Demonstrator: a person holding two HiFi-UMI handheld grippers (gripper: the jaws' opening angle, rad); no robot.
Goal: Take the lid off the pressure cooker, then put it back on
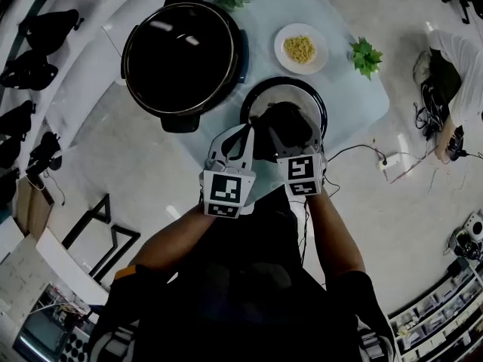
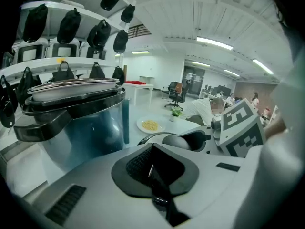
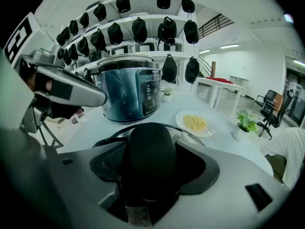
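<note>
Open-plan office or lab space: white tiered shelving (image 3: pixel 151 18) lined with black bags (image 3: pixel 139 30), swivel office chairs (image 2: pixel 176 93), ceiling strip lights (image 2: pixel 214 43), loose cables (image 1: pixel 426 108) across grey floor (image 1: pixel 392 225).

The head view looks steeply down from above the person onto the desk (image 1: pixel 355 104). The camera on the left hand-held gripper (image 1: pixel 243 136) sits low and close, facing across the desk past the pressure cooker (image 2: pixel 71 123). The camera on the right hand-held gripper (image 1: pixel 290 130) faces the wall shelves (image 3: pixel 138 20) from just behind the lid (image 3: pixel 147 156). All three views share the pressure cooker, lid and plate (image 1: pixel 300 48).
</note>
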